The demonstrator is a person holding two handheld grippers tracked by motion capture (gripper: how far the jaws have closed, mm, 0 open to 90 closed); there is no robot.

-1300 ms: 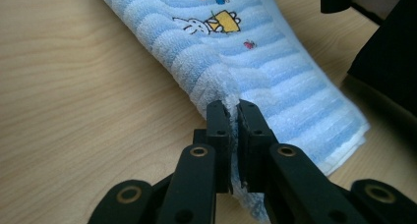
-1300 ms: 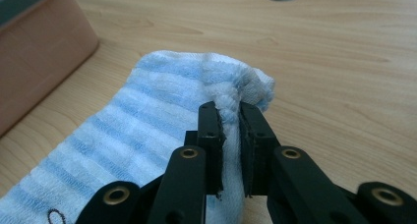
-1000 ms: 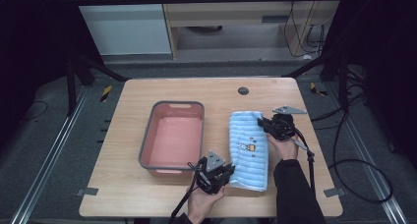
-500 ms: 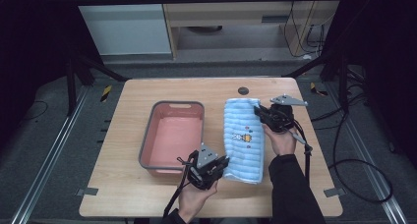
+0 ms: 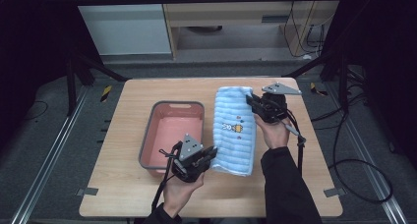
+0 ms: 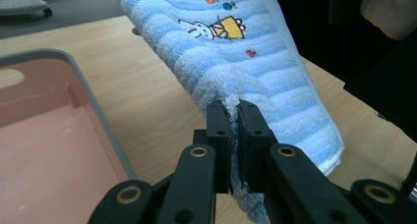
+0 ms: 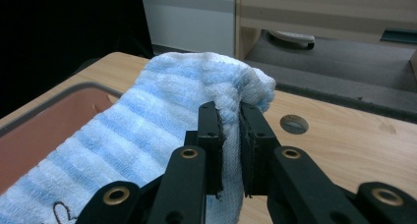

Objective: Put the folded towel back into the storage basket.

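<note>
Bench — a pale wooden top carrying all the items, with a small round hole near its far edge. Tray — a pink bin with a grey rim, lying at about 9 o'clock from the bench centre; its interior holds nothing. Towel — a folded, blue-striped cloth with an embroidered rabbit, stretched lengthways just beside the tray at its 3 o'clock side, and raised off the bench at both ends. Right gripper — jaws pressed together on the towel's far corner, at 12 o'clock of the cloth; the bunched pile shows between them in the right gripper view. Left gripper — jaws pinching the near corner, at roughly 7 o'clock of the cloth. Progress, as judged: both corners are secured and the towel is lifted; it has not yet been carried over the tray and lowered in, nor the jaws opened.
</note>
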